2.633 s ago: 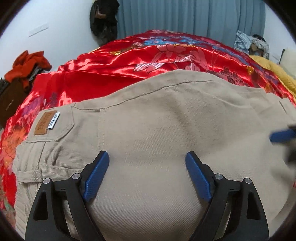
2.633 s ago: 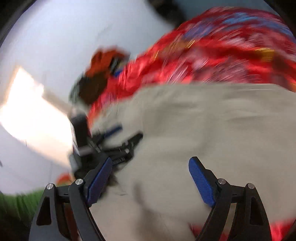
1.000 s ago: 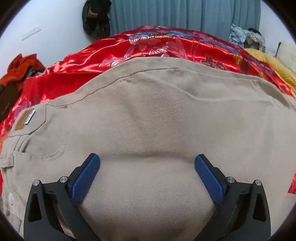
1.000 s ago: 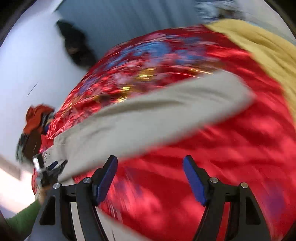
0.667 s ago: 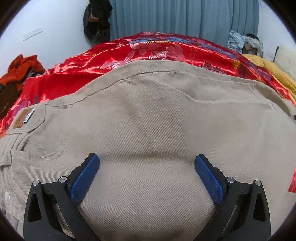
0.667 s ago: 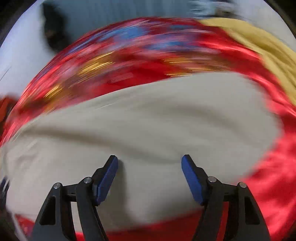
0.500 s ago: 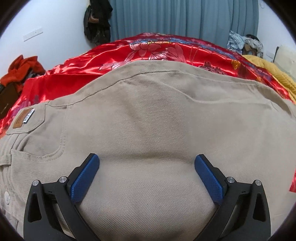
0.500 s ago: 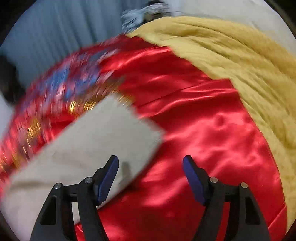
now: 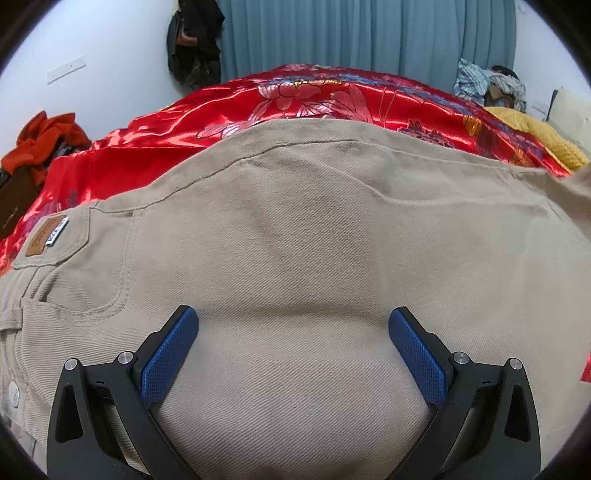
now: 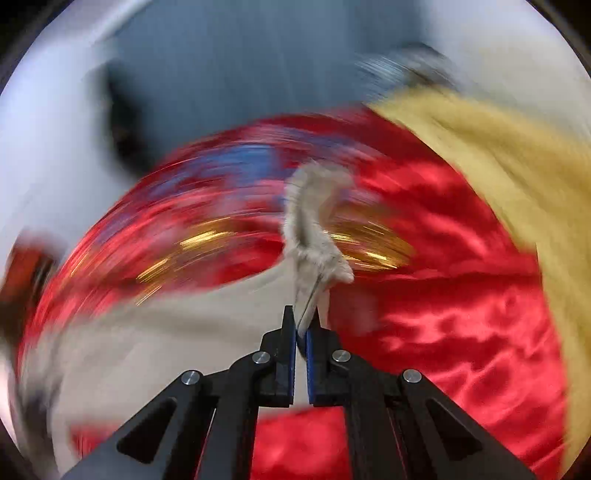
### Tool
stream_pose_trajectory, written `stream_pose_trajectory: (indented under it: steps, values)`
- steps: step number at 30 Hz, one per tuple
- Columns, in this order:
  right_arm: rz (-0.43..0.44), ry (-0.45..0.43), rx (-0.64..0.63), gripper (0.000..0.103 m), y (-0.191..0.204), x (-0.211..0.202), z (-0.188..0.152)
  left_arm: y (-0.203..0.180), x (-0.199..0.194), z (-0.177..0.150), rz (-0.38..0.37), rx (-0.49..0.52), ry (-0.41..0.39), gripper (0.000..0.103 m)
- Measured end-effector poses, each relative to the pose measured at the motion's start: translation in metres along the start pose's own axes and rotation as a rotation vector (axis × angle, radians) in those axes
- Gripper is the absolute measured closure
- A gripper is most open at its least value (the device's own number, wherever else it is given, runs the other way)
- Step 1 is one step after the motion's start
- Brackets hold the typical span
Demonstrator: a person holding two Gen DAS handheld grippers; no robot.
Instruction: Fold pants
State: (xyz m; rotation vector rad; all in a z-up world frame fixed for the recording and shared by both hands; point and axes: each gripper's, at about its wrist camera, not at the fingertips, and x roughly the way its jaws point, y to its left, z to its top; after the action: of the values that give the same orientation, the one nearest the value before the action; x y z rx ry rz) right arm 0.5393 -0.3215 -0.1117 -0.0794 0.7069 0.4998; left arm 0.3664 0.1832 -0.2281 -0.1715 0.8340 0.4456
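Note:
Beige pants (image 9: pixel 303 236) lie spread on a red satin bedspread (image 9: pixel 229 103), the waistband with its brown leather patch (image 9: pixel 44 236) at the left. My left gripper (image 9: pixel 293 325) rests open on the seat of the pants, its blue pads wide apart with flat cloth between them. In the blurred right wrist view my right gripper (image 10: pixel 302 321) is shut on the leg end of the pants (image 10: pixel 314 236), which stands up bunched above the pinched pads. The rest of that leg (image 10: pixel 155 332) trails away to the left.
A yellow blanket (image 10: pixel 517 177) covers the bed's right side. Orange clothes (image 9: pixel 44 136) sit on dark furniture at the left. A dark bag (image 9: pixel 192 40) hangs on the white wall beside blue curtains (image 9: pixel 351 33). Bundled clothes (image 9: pixel 487 81) lie at the far right.
My right gripper swung out to the leg end, closed on its hem and lifted it. The left gripper has stayed where it was, open on the seat.

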Motion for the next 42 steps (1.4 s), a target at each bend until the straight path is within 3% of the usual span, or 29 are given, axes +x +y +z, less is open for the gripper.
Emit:
stream_pose_trajectory:
  steps: [3,5,7,8,9,10,12,15,16,18,21,24,26,27,29,42]
  values:
    - [0.079,-0.001,-0.087,0.099,0.028,-0.097,-0.062,-0.001,0.0,0.001,0.006,0.005,0.006,0.001]
    - [0.028,0.024,-0.012,0.099,0.011,-0.139,-0.111,-0.003,0.001,0.002,0.014,0.013,0.011,0.001]
    - [-0.183,0.112,0.145,0.095,-0.034,-0.158,-0.169,-0.005,0.001,0.005,0.026,0.022,0.026,0.001]
    - [-0.28,0.162,0.219,0.087,-0.054,-0.159,-0.19,-0.005,0.001,0.006,0.03,0.025,0.037,0.001]
    - [-0.422,0.236,0.302,0.074,-0.076,-0.16,-0.214,-0.006,0.001,0.008,0.033,0.027,0.046,0.001]
    - [-0.538,0.296,0.352,0.07,-0.091,-0.164,-0.233,-0.005,0.001,0.009,0.035,0.028,0.057,0.001]
    - [-0.606,0.277,0.452,0.068,-0.101,-0.184,-0.252,-0.005,-0.001,0.014,0.048,0.03,0.091,0.001]
    - [-0.59,0.168,0.466,0.035,-0.073,-0.213,-0.245,-0.006,-0.021,0.02,0.081,0.065,0.18,0.002]
    - [-0.575,0.138,0.441,0.031,-0.059,-0.217,-0.239,-0.005,-0.029,0.019,0.089,0.067,0.192,0.002]
    - [-0.509,0.104,0.373,0.031,-0.021,-0.219,-0.229,0.003,-0.064,0.006,0.076,0.043,0.174,0.002]
    - [-0.358,0.08,0.273,0.031,0.048,-0.206,-0.227,0.016,-0.117,-0.038,-0.01,0.05,0.164,0.001]
    - [-0.202,0.103,0.223,0.031,0.111,-0.18,-0.242,0.025,-0.139,-0.09,0.041,0.119,0.201,0.001]
    - [-0.15,0.147,0.235,0.03,0.137,-0.16,-0.256,0.031,-0.138,-0.113,0.09,0.163,0.22,0.001]
    - [-0.132,0.187,0.255,0.03,0.144,-0.145,-0.264,0.034,-0.14,-0.12,0.089,0.172,0.191,0.001]
    - [-0.153,0.297,0.287,0.029,0.152,-0.115,-0.284,0.037,-0.142,-0.124,0.075,0.167,0.156,0.001]
    - [-0.182,0.231,0.267,0.007,0.164,-0.106,-0.297,0.035,-0.142,-0.136,0.081,0.163,0.087,0.001]
